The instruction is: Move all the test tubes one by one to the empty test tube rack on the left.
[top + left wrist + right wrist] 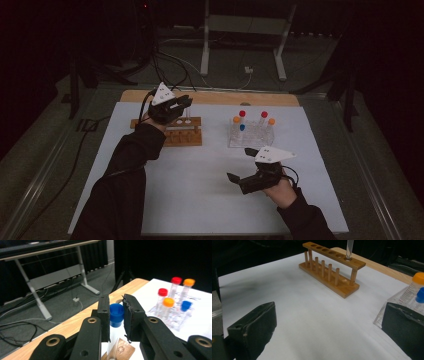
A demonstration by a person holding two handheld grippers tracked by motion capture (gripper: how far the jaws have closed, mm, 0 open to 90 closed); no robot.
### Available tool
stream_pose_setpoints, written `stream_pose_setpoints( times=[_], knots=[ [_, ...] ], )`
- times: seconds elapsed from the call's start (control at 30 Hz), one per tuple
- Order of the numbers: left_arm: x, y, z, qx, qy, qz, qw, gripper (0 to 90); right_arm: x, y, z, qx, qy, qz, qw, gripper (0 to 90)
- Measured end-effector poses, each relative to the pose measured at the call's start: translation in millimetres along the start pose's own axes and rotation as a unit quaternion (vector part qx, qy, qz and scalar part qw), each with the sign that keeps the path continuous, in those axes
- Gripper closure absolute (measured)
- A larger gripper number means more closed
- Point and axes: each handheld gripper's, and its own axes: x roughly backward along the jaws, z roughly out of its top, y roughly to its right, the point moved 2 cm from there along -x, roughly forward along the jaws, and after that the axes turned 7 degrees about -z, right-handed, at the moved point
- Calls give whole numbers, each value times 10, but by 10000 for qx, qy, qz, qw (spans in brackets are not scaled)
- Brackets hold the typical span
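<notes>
White tabletop (200, 190): left gripper (116, 315) clamps blue-capped tube (116, 314) over wooden rack (182, 135); right gripper (327, 327) gapes wide.

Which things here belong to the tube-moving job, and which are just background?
In the job: left gripper, blue-capped tube, wooden rack, clear rack, right gripper.
Lying about: desk frame, floor cables.

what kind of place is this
Probably a lab-style recording bench in a dark room: a wooden test tube rack and a clear rack of capped tubes stand on a white-covered table, with floor cables and a desk frame behind.
</notes>
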Motion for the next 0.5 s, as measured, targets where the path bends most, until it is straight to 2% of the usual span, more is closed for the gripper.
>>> stream_pose_setpoints(
  times=[0.17, 0.3, 0.5],
  knots=[
    [-91, -48, -172, 262, -68, 26, 9996, 781, 12, -2, 2, 48, 97, 8, 9999, 0],
    [-116, -57, -245, 357, -93, 28, 9993, 781, 6, 5, -9, 35, 93, 12, 10000, 0],
    [-172, -44, -424, 530, -170, 26, 9984, 781, -24, 3, -23, -13, -210, 65, 9998, 0]
  ],
)
